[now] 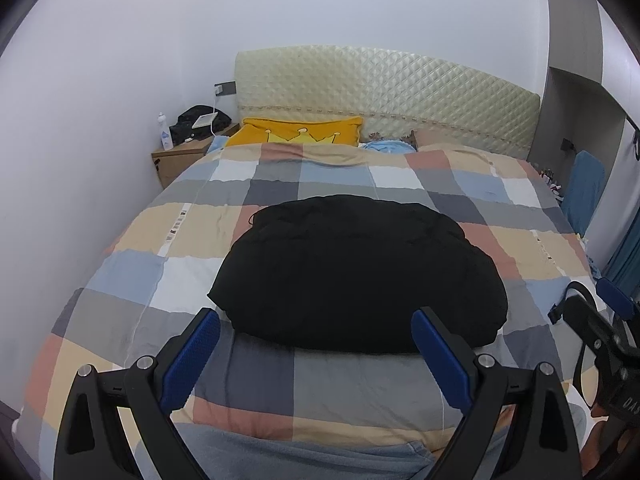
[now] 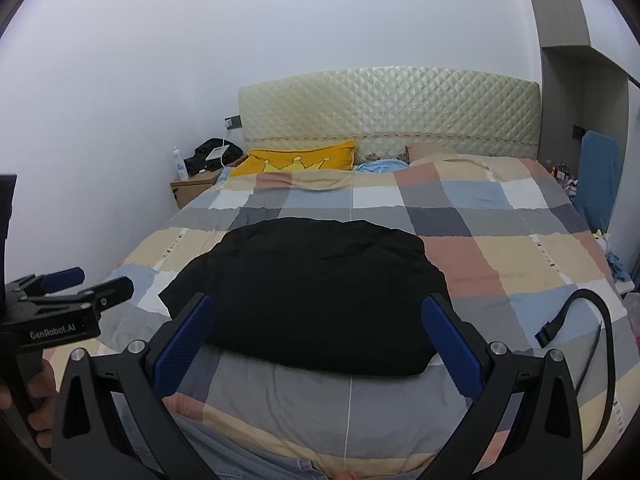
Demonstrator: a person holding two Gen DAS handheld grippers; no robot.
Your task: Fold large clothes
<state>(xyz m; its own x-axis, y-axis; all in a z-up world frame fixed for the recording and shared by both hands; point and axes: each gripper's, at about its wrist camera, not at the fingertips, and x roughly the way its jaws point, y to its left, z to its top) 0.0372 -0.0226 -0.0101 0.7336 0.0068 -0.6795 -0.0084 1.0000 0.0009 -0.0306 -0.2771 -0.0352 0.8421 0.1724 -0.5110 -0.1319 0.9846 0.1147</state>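
A black garment [image 1: 356, 272] lies folded into a rounded bundle on the checked quilt [image 1: 132, 252] of a bed; it also shows in the right wrist view [image 2: 316, 296]. My left gripper [image 1: 316, 324] is open and empty, hovering just short of the bundle's near edge. My right gripper [image 2: 318, 312] is open and empty, also held above the near edge of the bundle. The right gripper shows at the right rim of the left wrist view [image 1: 600, 320], and the left gripper at the left rim of the right wrist view [image 2: 80, 284].
A yellow crown pillow [image 1: 300, 132] and a blue cloth [image 1: 386, 146] lie by the quilted headboard [image 1: 384, 96]. A wooden nightstand [image 1: 176, 160] with a bottle and black bag stands at the left. A black strap [image 2: 576, 312] lies on the quilt at the right.
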